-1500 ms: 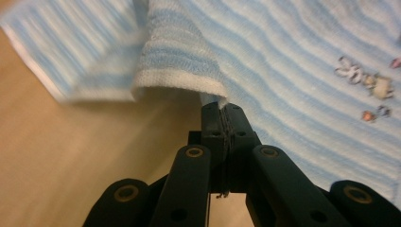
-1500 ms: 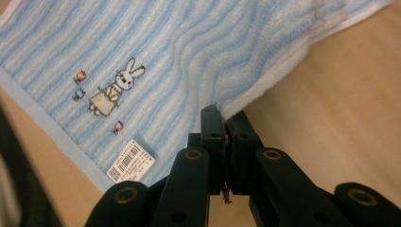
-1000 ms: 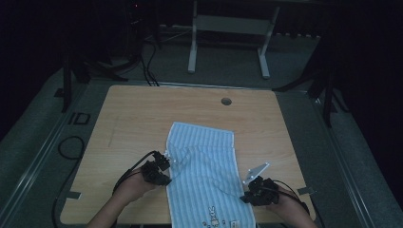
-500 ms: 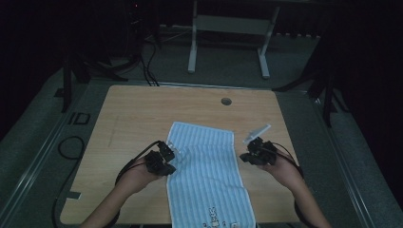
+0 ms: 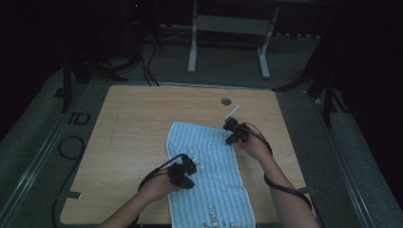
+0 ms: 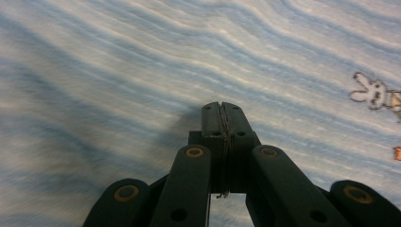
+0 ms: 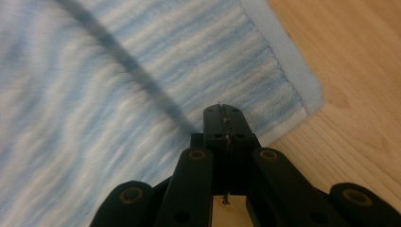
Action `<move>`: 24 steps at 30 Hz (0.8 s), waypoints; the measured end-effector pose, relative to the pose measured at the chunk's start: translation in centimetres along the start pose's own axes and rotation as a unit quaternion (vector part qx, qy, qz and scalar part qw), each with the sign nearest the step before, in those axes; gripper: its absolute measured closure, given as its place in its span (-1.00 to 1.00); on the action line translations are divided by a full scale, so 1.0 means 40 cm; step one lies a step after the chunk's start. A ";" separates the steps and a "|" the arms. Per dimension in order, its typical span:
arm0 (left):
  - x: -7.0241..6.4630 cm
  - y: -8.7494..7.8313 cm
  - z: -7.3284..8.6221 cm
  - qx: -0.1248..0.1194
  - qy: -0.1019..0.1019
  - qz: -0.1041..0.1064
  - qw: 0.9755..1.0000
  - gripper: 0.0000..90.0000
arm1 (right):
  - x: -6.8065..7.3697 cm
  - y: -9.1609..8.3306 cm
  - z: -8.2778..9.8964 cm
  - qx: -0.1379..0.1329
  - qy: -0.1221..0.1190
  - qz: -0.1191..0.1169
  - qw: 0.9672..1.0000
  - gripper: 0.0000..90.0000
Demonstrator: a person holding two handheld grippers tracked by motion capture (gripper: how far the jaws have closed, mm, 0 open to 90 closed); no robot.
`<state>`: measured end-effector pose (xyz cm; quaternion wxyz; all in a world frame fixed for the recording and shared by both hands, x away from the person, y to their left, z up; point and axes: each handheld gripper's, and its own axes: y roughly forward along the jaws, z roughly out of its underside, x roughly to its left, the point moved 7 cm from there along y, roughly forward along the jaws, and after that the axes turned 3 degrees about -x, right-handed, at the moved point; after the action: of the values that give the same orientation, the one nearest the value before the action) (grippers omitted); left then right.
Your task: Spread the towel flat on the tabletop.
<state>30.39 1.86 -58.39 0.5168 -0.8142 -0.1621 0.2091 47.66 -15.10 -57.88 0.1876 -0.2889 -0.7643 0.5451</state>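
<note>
While the right gripper [image 5: 232,132] sat low by the towel's near right edge a second ago, it's now up at the far right corner; the left gripper [image 5: 186,172] has shifted slightly onto the left edge, mid-length. Both jaw pairs are pressed together, nothing visibly pinched. The striped towel [image 5: 205,166] lies flat mid-table [image 5: 138,123], its long axis running from the near edge away and slightly leftward, bunny print end nearest the person. Bare wood is wide open left and beyond; the towel's near end meets the table edge.
</note>
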 end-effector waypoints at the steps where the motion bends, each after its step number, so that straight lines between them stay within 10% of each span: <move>1: -0.002 0.003 0.002 0.003 0.000 0.004 1.000 0.97 | -0.001 0.006 -0.001 0.005 0.000 -0.001 1.000 1.00; 24: -0.039 0.021 0.008 0.020 0.025 0.041 0.999 0.96 | -0.163 0.044 -0.056 0.039 0.051 0.047 0.997 0.99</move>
<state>28.91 1.02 -59.00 0.5275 -0.8149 -0.1110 0.2129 54.41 -17.28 -58.60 0.2115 -0.3450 -0.7175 0.5669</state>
